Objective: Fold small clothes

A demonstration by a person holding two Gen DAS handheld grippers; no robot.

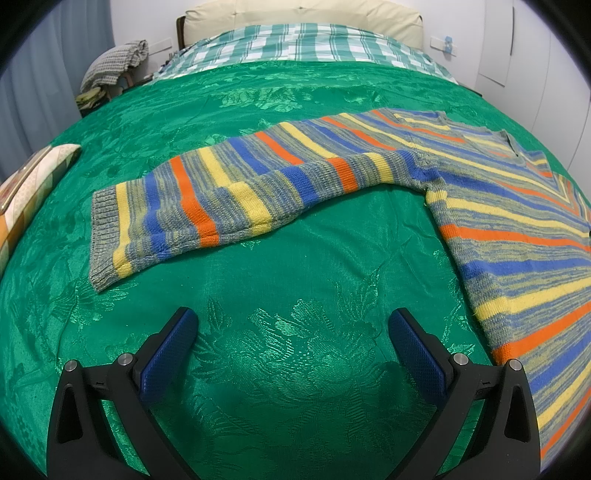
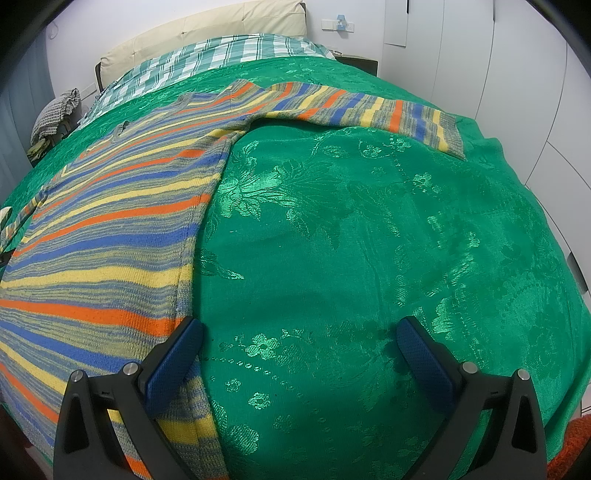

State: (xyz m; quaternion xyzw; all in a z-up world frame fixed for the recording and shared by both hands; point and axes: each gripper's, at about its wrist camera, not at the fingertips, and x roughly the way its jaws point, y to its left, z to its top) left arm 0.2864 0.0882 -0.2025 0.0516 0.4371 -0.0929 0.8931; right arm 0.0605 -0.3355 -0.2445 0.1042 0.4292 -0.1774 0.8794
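A striped knit sweater [image 1: 517,236] in blue, yellow, orange and grey lies flat on the green bedspread [image 1: 295,277]. In the left wrist view its left sleeve [image 1: 207,195] stretches out to the left, cuff at the far left. My left gripper [image 1: 293,325] is open and empty above bare bedspread, below the sleeve. In the right wrist view the sweater body [image 2: 103,240] fills the left side and the other sleeve [image 2: 369,107] stretches right. My right gripper [image 2: 301,332] is open and empty, its left finger [image 2: 173,362] over the sweater's side edge.
A checked green and white sheet [image 1: 306,44] and a cream headboard [image 1: 303,14] lie at the far end. A chair with clothes [image 1: 110,66] stands at the far left. A patterned pillow [image 1: 26,184] lies at the left edge. White wardrobe doors [image 2: 517,74] stand on the right.
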